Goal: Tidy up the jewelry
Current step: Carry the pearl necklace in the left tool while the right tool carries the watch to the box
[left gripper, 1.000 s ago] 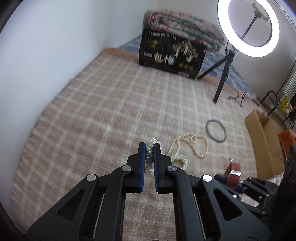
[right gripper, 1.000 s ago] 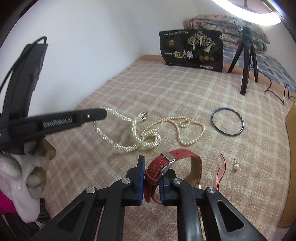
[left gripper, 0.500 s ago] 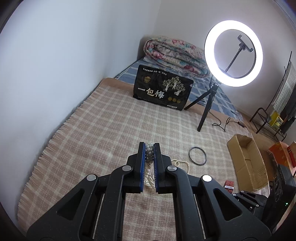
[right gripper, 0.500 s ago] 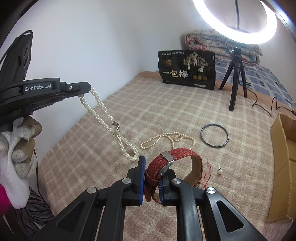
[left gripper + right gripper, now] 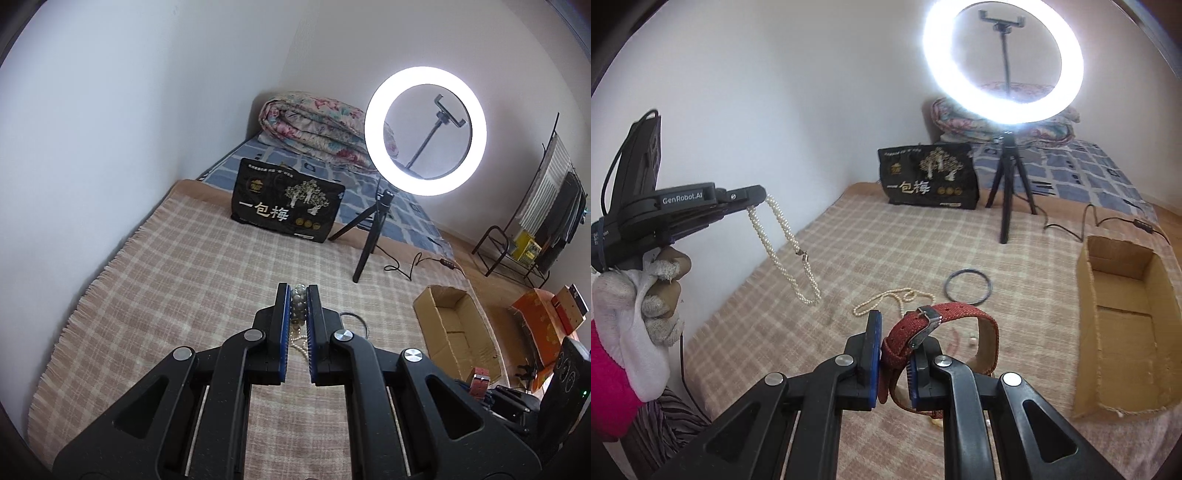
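My left gripper (image 5: 297, 295) is shut on a white pearl necklace (image 5: 298, 306), held high above the checked blanket. In the right wrist view the left gripper (image 5: 759, 197) is at the left, and the necklace (image 5: 783, 251) hangs free below it. My right gripper (image 5: 892, 332) is shut on a red watch strap (image 5: 934, 321), also lifted. A second, cream bead necklace (image 5: 894, 297) and a dark bangle (image 5: 967, 286) lie on the blanket. A small pearl pendant on red cord (image 5: 971, 338) lies behind the strap.
An open cardboard box (image 5: 1123, 325) sits at the right of the blanket. A ring light on a tripod (image 5: 1006, 177) and a black printed bag (image 5: 929, 177) stand at the far end. A white wall runs along the left.
Both grippers have risen well above the blanket. The pearl necklace has come off the blanket and hangs free from the left gripper. The red strap stays in the right gripper.
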### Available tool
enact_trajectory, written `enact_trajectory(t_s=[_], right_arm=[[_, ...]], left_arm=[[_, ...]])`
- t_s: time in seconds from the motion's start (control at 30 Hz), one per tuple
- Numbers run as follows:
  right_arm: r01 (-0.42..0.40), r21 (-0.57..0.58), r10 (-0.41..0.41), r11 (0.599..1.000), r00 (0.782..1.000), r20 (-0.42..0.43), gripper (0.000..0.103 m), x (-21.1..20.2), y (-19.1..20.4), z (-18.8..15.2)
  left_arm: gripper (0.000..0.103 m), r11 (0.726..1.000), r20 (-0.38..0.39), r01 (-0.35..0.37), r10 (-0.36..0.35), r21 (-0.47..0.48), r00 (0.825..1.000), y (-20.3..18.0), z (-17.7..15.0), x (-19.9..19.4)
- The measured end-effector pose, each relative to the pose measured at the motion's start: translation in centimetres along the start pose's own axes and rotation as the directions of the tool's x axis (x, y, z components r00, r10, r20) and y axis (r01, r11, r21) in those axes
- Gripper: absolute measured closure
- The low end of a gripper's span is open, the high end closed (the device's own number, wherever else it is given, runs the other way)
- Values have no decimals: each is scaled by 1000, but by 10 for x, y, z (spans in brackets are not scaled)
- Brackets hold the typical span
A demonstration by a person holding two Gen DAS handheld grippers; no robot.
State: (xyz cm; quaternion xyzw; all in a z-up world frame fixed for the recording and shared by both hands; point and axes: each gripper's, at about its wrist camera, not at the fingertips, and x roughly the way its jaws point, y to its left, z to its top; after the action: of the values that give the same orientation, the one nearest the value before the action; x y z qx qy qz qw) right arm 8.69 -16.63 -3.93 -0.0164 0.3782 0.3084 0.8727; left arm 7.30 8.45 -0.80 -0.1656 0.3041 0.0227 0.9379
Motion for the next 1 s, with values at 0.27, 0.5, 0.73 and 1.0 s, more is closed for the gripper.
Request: enact_trajectory(t_s=[0.27, 0.5, 0.73, 1.0], right_arm=[[74, 49, -74, 996, 997, 9, 93, -26, -37, -10], [134, 86, -135, 987, 991, 7, 93, -48, -69, -21], [181, 128, -185, 975, 983, 16, 93, -68, -100, -23], [236, 171, -240, 957, 971, 7, 93, -75, -139, -25]], left_arm=[[97, 997, -22, 75, -74, 36, 997, -47, -2, 7], [97, 986, -33, 149, -146, 76, 989, -97, 2, 15], [97, 972, -58, 204, -198, 115, 978, -145, 4, 34], [97, 954, -79, 260, -250, 150, 965, -199, 12, 59]])
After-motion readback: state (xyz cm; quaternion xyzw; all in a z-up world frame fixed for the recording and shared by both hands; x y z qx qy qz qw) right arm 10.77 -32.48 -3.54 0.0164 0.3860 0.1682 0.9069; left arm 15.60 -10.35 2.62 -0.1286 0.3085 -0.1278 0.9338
